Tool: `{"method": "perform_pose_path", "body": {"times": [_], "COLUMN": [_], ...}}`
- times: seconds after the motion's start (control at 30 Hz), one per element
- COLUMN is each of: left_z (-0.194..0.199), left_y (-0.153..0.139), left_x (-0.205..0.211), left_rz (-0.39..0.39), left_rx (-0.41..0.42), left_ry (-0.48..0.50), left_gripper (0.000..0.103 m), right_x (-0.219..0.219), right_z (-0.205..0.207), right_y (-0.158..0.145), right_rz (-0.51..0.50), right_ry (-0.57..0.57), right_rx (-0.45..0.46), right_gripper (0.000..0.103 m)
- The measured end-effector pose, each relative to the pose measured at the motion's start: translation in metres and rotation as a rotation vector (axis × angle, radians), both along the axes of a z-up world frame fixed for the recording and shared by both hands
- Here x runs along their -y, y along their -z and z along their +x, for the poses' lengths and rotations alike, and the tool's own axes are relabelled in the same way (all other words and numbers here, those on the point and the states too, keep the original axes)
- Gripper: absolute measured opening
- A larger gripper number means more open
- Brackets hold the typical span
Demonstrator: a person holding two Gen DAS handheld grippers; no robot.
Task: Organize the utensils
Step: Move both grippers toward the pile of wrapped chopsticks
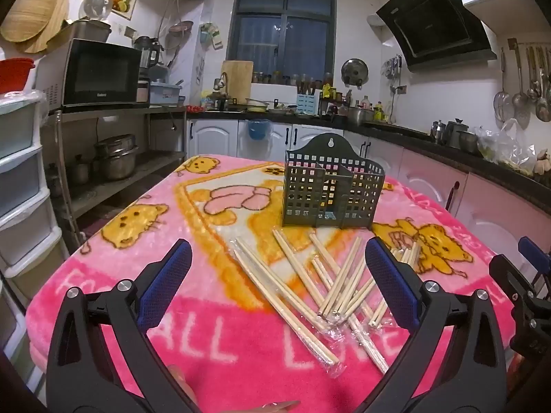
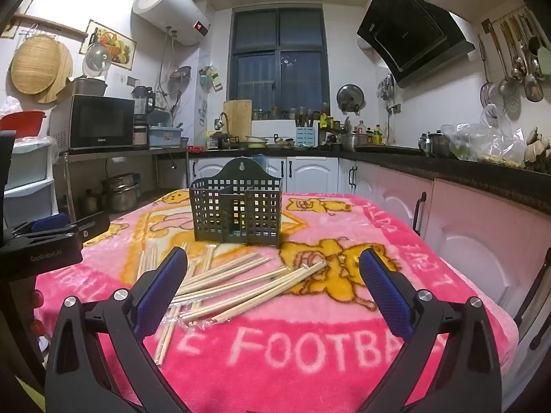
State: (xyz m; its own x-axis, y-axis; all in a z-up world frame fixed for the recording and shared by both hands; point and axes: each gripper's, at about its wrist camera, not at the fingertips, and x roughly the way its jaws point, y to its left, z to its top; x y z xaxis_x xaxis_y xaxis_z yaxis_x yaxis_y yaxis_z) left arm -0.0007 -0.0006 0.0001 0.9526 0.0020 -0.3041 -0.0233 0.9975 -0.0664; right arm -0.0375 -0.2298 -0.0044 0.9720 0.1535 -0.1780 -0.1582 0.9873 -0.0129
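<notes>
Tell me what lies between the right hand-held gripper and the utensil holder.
In the right wrist view, loose chopsticks lie scattered on the pink blanket between the open right hand-held gripper and the dark utensil holder.

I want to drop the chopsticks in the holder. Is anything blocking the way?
Nothing visible does. Only bare blanket lies between the chopsticks and the holder, and both the left gripper and right gripper hover open above the pile.

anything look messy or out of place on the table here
Yes. The pale wooden chopsticks lie scattered and crisscrossed on the pink cartoon blanket, some still in clear plastic wrap, none in the dark green perforated plastic utensil holder standing upright behind them, apparently empty. Both grippers are open.
</notes>
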Motion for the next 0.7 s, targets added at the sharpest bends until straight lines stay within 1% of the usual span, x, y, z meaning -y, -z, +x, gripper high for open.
{"method": "perform_pose_path", "body": {"times": [0.27, 0.37, 0.53, 0.7], "left_z": [-0.004, 0.001, 0.002, 0.013], "left_y": [-0.001, 0.000, 0.010, 0.005], "left_x": [0.002, -0.002, -0.007, -0.025], "left_rz": [-0.008, -0.014, -0.036, -0.071], "left_rx": [-0.002, -0.015, -0.029, -0.061], "left_ry": [0.006, -0.006, -0.028, -0.063], "left_gripper": [0.093, 0.093, 0.093, 0.093], "right_x": [0.001, -0.002, -0.008, -0.015], "right_z": [0.000, 0.001, 0.009, 0.022], "right_y": [-0.003, 0.003, 0.004, 0.004], "right_rz": [-0.001, -0.004, -0.026, -0.042], "right_ry": [-0.003, -0.011, -0.043, -0.091], "right_rx": [-0.003, -0.007, -0.040, -0.090], "right_gripper": [0.097, 0.097, 0.097, 0.097]}}
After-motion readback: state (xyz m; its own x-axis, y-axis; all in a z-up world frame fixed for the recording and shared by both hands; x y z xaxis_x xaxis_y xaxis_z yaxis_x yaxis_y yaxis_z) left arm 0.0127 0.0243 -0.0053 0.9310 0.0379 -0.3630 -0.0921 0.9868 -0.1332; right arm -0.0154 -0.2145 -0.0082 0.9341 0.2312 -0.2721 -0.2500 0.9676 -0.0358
